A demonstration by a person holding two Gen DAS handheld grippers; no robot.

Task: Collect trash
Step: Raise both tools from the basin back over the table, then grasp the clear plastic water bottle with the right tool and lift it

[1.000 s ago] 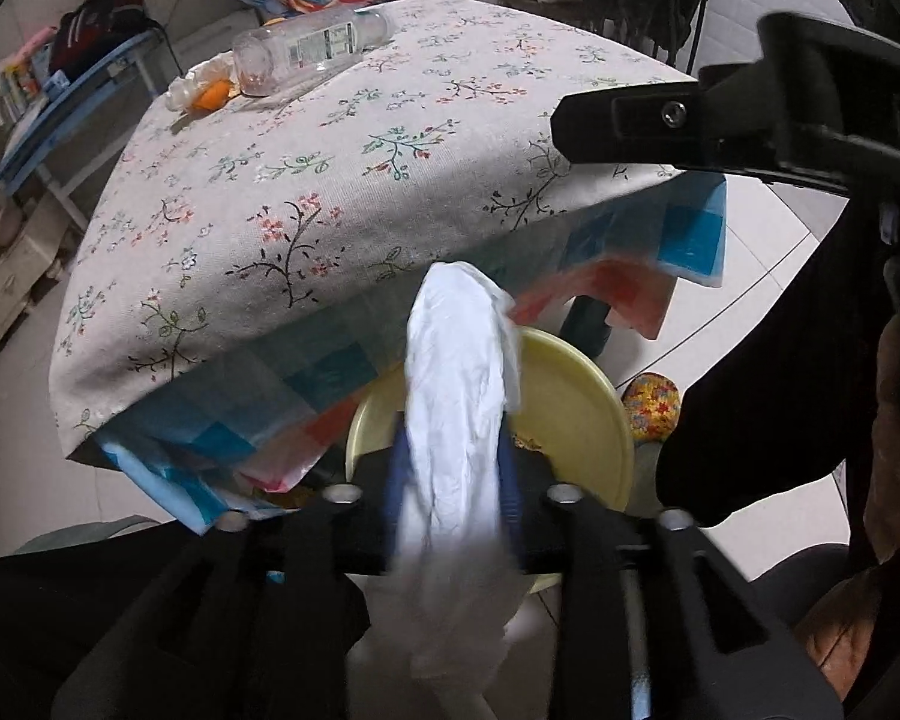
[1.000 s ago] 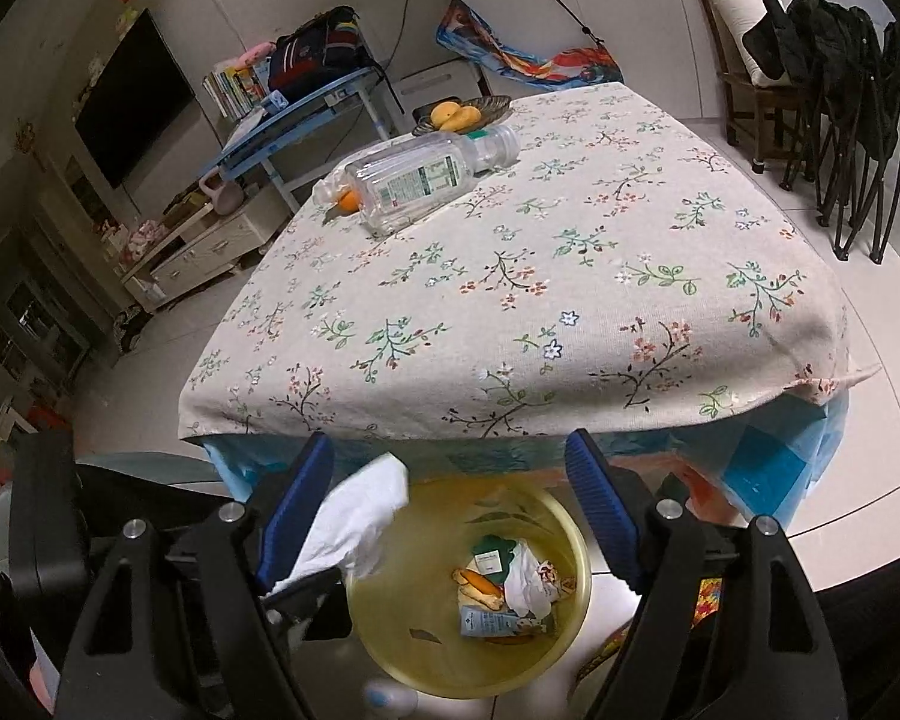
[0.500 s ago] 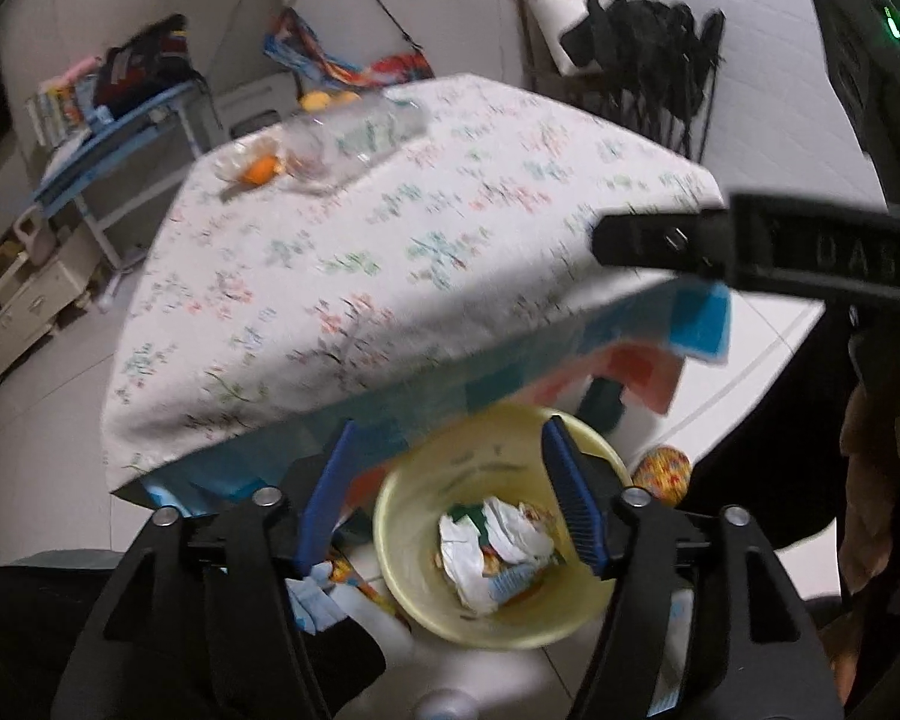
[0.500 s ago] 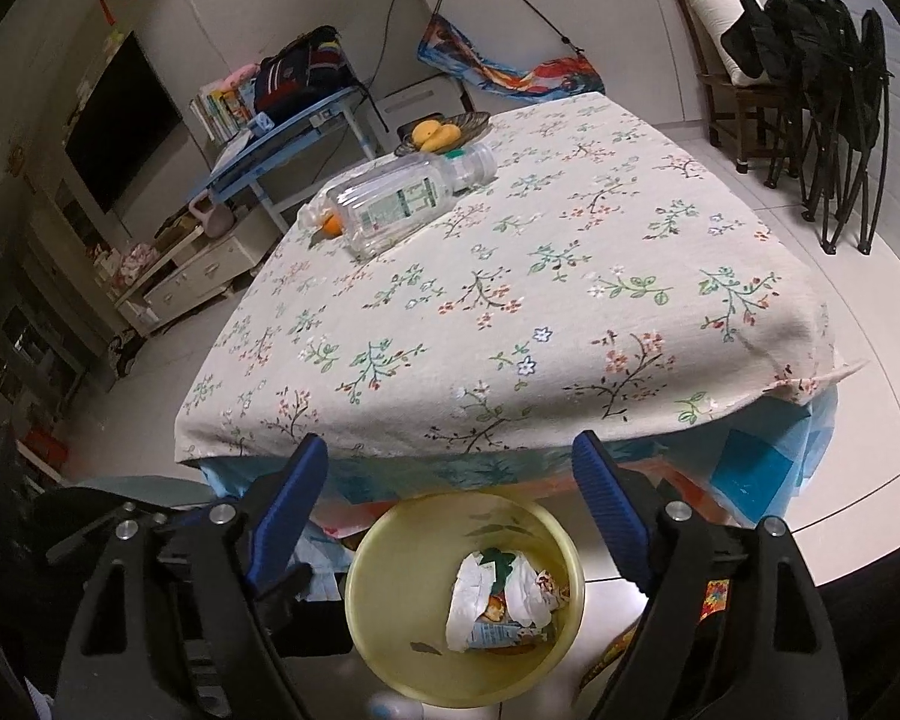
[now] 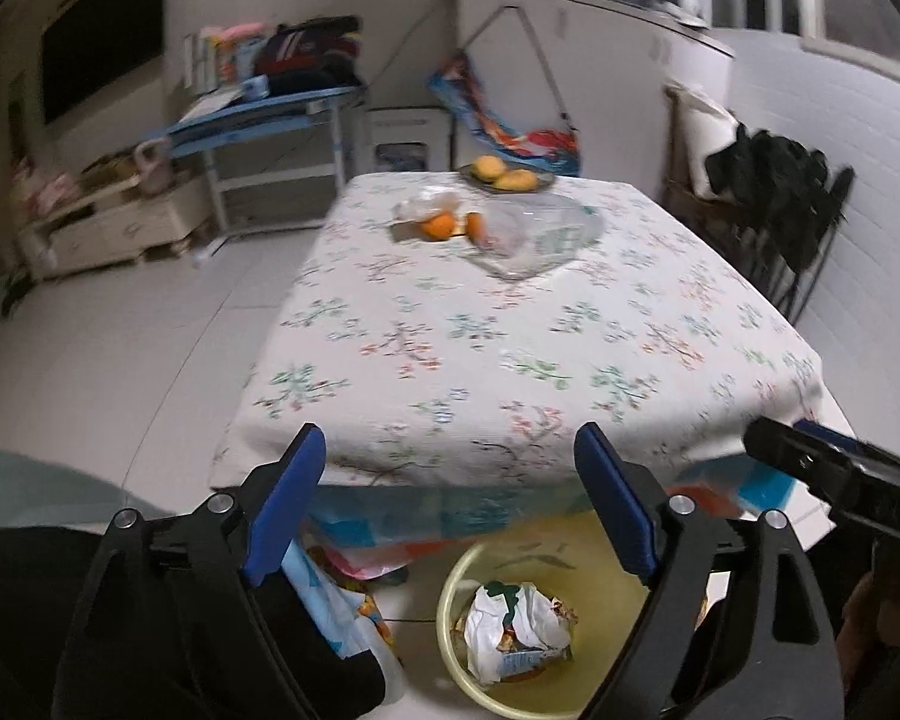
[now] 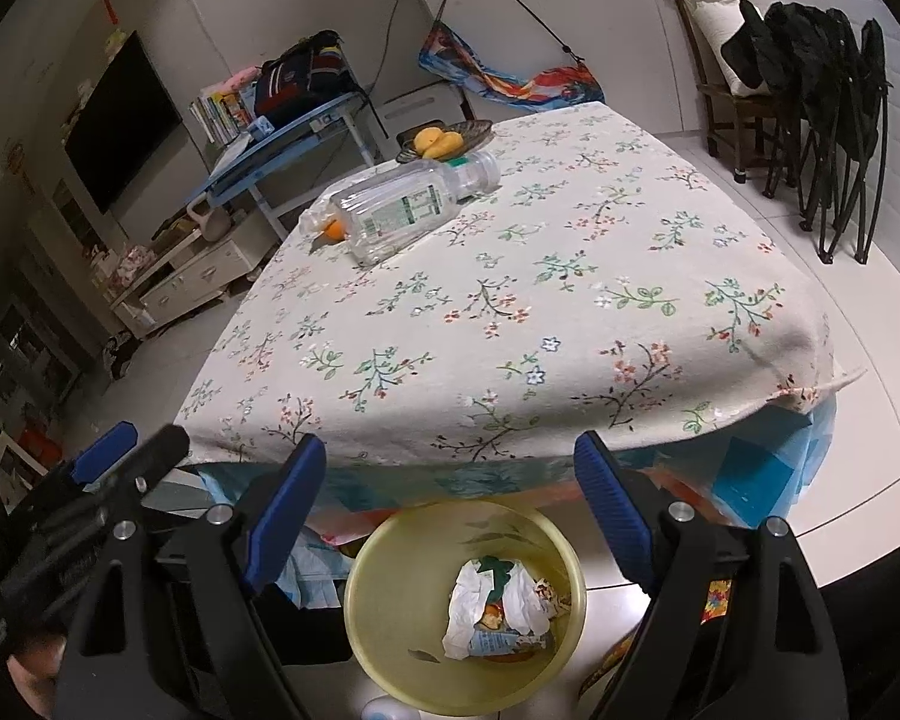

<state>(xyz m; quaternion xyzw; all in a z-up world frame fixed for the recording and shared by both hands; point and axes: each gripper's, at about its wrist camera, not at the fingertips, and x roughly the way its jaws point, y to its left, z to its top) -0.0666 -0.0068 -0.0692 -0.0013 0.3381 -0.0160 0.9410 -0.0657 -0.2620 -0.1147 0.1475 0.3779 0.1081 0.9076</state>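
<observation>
A yellow bin [image 6: 390,630] stands on the floor at the table's near edge, holding white crumpled tissue [image 6: 498,606] and wrappers; it also shows in the left wrist view [image 5: 456,648]. An empty clear plastic bottle [image 6: 402,210] lies on the floral tablecloth [image 6: 510,312] far back, next to a clear bag with an orange [image 6: 330,229]. My left gripper [image 5: 450,504] is open and empty above the bin. My right gripper [image 6: 450,498] is open and empty, also above the bin. The left gripper shows at the lower left of the right wrist view [image 6: 108,468].
A dish of yellow fruit [image 6: 444,138] sits at the table's far edge. A blue desk [image 6: 282,138] with bags and books stands behind left. Folded black chairs [image 6: 828,120] stand at the right. A checked cloth [image 6: 750,480] hangs under the tablecloth.
My left gripper opened and let the white tissue fall into the bin. It then rose and tilted up toward the table top. The right gripper has barely moved.
</observation>
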